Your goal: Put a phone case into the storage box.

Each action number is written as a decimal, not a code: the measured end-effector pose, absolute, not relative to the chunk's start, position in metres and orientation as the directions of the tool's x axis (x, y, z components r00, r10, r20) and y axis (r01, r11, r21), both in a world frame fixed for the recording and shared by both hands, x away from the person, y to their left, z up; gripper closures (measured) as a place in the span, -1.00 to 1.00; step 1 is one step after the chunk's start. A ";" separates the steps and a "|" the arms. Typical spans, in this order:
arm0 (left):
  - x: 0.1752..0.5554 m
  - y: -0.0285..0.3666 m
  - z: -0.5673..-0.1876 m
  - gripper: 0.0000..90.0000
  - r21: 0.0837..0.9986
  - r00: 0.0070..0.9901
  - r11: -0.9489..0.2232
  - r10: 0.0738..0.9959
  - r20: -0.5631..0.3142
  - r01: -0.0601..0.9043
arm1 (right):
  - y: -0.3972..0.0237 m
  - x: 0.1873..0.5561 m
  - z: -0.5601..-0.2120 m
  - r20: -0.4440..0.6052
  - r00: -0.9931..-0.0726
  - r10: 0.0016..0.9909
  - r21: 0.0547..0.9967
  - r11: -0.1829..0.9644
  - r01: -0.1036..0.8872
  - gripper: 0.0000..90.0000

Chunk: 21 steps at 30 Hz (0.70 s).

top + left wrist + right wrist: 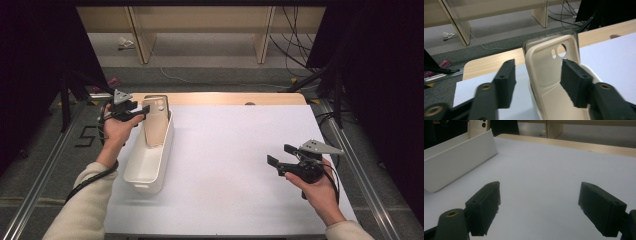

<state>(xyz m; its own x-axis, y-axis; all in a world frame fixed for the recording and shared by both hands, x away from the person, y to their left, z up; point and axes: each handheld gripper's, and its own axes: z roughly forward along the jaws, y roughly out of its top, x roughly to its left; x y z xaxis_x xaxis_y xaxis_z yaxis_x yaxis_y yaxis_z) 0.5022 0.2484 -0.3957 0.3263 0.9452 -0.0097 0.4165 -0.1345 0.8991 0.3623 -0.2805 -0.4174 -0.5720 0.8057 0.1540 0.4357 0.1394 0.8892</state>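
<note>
White paper covers our table, where a beige phone case leans upright in the bin at left, our left gripper spread wide around it, our right gripper wide, empty.

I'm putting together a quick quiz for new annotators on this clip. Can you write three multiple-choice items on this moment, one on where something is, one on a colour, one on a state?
1. Where does the phone case stand?
A. flat on the sheet by the right gripper
B. propped at the far end of the bin
C. on the floor

2. What colour is the bin?
A. white
B. red
C. black

3. How does the left gripper stand?
A. shut on the case
B. open, one jaw on each side of the case's edge
C. shut on the bin's rim

Answers: 1 B, the high view shows the case leaning up inside the bin's far end. 2 A, its walls are white. 3 B, the left gripper view shows a clear gap between the jaws.
</note>
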 end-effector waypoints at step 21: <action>0.463 0.256 -0.377 -0.83 0.896 0.399 -0.079 0.910 -0.114 0.436 | -0.281 0.363 -0.418 0.156 -0.569 0.808 0.886 0.140 0.441 -0.59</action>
